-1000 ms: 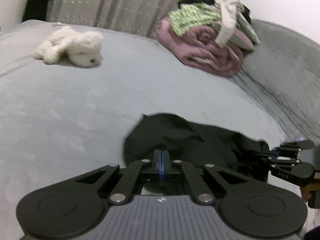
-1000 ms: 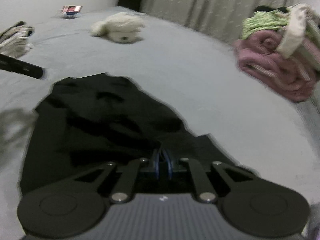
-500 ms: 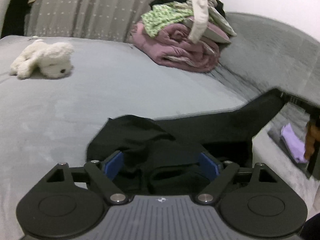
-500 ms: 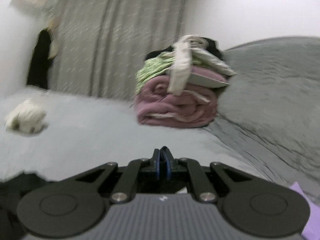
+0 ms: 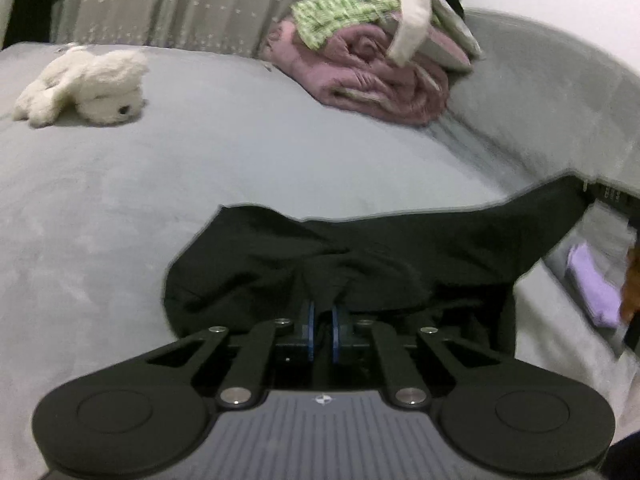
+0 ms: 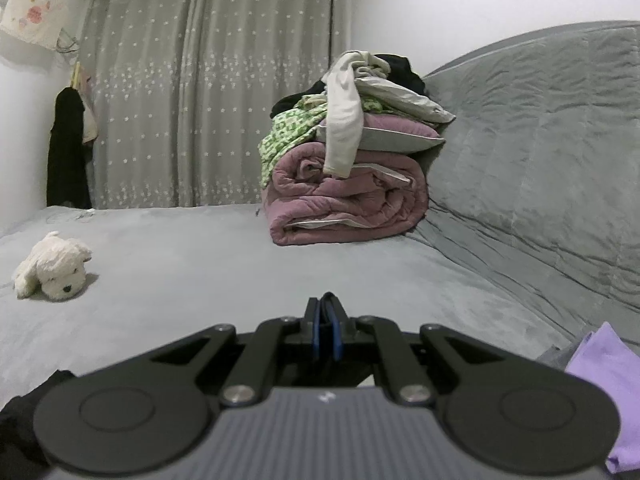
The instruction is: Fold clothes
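A black garment [image 5: 400, 248] lies bunched on the grey bed [image 5: 200, 168]. My left gripper [image 5: 322, 312] sits at its near edge, its jaws closing with a fold of the black cloth pinched between the blue pads [image 5: 309, 320]. One corner of the garment is pulled taut up to the right, to my right gripper [image 5: 596, 190] at the frame's edge. In the right wrist view, the right gripper [image 6: 327, 312] is shut and held above the bed, and only a scrap of the black garment [image 6: 20, 420] shows at lower left.
A white plush dog [image 5: 88, 84] lies at the far left of the bed. A pink rolled quilt [image 5: 372, 76] topped with loose clothes stands at the back by the grey padded headboard [image 6: 540, 160]. A purple cloth [image 5: 592, 284] lies at the right, next to a hand [image 5: 632, 280].
The left jaws opened wide, then closed on a fold of the black garment. The right gripper rose and swung away from the garment, drawing a corner up taut to the right.
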Available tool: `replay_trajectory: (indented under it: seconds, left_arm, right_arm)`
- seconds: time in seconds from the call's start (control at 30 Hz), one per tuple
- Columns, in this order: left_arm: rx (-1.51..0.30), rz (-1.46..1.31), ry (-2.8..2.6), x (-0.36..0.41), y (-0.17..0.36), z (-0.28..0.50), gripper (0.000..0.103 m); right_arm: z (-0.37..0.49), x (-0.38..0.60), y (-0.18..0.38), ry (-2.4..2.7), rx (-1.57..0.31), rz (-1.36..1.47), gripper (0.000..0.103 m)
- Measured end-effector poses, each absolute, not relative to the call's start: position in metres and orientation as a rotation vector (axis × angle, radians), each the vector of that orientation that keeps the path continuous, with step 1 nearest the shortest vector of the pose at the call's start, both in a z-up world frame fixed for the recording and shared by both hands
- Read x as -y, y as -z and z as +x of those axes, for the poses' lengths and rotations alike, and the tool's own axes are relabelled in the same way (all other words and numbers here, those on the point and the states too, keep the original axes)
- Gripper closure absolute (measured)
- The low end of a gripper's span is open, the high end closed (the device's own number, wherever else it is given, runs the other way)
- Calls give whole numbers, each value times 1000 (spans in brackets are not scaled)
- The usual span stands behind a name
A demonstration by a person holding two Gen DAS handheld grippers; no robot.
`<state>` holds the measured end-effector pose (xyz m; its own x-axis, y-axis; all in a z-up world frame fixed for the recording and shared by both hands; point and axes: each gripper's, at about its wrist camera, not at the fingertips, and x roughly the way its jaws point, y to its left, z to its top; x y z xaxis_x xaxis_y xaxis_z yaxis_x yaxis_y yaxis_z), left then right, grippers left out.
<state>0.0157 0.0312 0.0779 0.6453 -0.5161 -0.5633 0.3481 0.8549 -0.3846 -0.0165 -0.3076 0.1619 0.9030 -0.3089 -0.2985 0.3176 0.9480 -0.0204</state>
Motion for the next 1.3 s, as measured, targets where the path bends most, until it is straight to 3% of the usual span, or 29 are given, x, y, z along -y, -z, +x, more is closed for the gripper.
replay_trajectory:
  seconds: [0.23,0.63,0.67,0.73,0.8,1.07,1.3]
  left_arm:
    - [-661,-430,445,-94,-102,2,102]
    - [-705,-450,298,-143,-93,4,103]
    - [-711,-455,300,-143,-92,5,99]
    - [-737,-457,310,-137,-87,9,81]
    - [-767,-456,315,-130,-81,14,53]
    - [-852,-469,297,-106,-57,38,37]
    - [-867,-436,286,-85,-41,47,36]
  right_arm:
    - [-26,321,-168,431,-238,95,97]
    - [-11,330,-146,394,-365,137,95]
    - [-11,327,-145,389,-373,125,92]
    - [-11,326,-142,375,-393,123,84]
    - [-11,324,-139,354,-409,131,73]
    - [-12,289,-136,189,-447,-15,52]
    - [-5,234,-104,-42,-609,-231,51]
